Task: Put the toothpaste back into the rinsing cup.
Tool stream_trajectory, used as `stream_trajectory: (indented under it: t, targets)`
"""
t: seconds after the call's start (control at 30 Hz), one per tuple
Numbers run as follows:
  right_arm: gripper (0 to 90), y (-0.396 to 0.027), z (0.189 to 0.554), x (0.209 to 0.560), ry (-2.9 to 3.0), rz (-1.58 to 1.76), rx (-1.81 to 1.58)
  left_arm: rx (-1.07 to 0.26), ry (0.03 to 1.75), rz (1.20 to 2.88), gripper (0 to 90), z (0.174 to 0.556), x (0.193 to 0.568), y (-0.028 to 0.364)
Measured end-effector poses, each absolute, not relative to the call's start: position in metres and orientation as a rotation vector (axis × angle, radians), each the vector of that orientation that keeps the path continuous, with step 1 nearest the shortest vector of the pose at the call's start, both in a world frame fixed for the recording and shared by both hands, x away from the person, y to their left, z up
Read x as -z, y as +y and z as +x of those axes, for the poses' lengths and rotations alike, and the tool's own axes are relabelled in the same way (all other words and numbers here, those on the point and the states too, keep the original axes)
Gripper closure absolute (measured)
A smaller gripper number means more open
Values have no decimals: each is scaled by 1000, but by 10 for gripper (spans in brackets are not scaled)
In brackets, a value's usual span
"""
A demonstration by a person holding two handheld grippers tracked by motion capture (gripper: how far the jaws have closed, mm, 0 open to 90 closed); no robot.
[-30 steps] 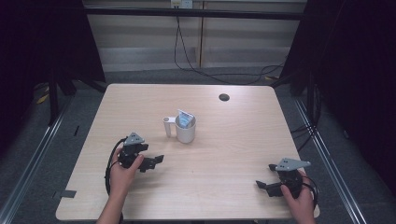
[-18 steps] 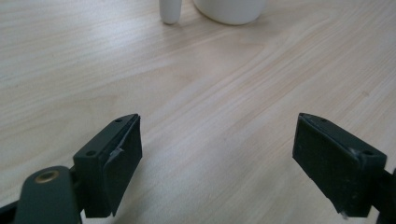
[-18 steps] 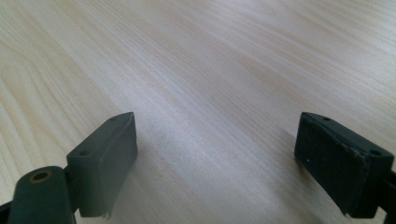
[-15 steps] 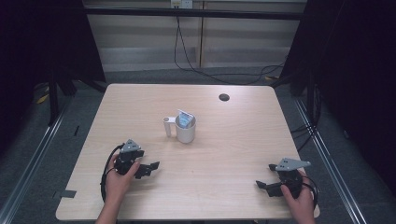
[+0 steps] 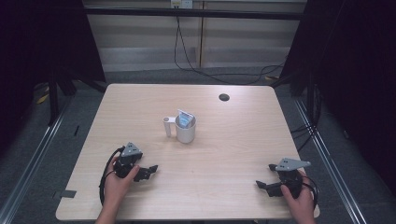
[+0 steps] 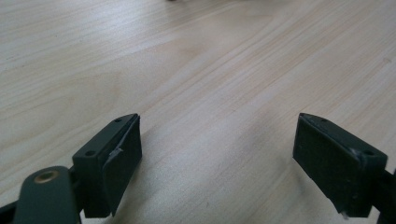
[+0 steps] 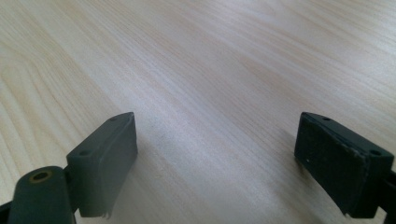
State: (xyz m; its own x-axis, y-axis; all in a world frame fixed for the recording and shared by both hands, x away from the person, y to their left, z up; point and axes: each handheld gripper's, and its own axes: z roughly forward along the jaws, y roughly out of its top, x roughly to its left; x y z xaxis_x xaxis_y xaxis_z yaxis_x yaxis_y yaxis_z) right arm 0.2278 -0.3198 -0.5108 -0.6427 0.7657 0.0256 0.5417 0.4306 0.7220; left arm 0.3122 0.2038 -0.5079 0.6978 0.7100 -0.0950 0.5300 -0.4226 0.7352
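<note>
White mug (image 5: 186,131) upright, handle left

Light wood table (image 5: 233,140); white mug (image 5: 185,130), small dark disc (image 5: 224,97) on it.

The table (image 5: 233,140) carried one white mug (image 5: 185,131), one packet (image 5: 185,119) inside it, one dark disc (image 5: 224,97), and two grippers.

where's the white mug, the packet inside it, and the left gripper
white mug (image 5: 186,134), high view, on its outer wall.
packet (image 5: 185,119), high view, on the blue part sticking up above the rim.
left gripper (image 5: 150,171), high view, between the tips of its open jaws.
</note>
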Motion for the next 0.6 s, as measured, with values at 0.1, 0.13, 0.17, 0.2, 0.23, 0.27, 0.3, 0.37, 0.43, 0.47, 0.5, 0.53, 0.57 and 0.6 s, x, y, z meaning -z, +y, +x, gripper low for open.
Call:
stream_trajectory:
  t: [0.1,0.13,0.17,0.2,0.23,0.27,0.3,0.37,0.43,0.47,0.5,0.53,0.57,0.6]
  targets:
    - [128,-320,228,511,2381,1126,-1030,-299,942,2123,154,311,508,205]
    - [128,-320,228,511,2381,1125,-1030,-300,942,2120,154,311,508,204]
    - [128,-320,228,511,2381,1127,-1033,-305,940,2122,154,311,509,204]
    - [128,-320,228,511,2381,1127,-1033,-310,937,2126,152,311,509,204]
    - [128,-320,228,511,2381,1127,-1030,-311,934,2134,150,310,509,203]
    - [128,-320,228,511,2382,1125,-1033,-315,928,2140,147,311,509,202]
    - [128,-320,228,511,2381,1125,-1030,-317,925,2144,147,310,509,202]
    - [128,-320,228,511,2381,1127,-1030,-317,923,2145,147,310,509,203]
    - [128,-320,228,511,2381,1126,-1030,-335,917,2158,145,310,509,201]
    - [128,-320,228,511,2381,1126,-1030,-335,917,2158,140,310,509,201]
    - [128,-320,228,511,2381,1126,-1030,-343,909,2167,140,309,509,199]
    - [128,-320,228,511,2381,1129,-1030,-355,896,2185,129,310,509,199]
    - [128,-320,228,511,2381,1128,-1030,-363,898,2188,125,309,509,198]
    - [128,-320,228,511,2381,1128,-1030,-363,898,2188,124,309,509,198]
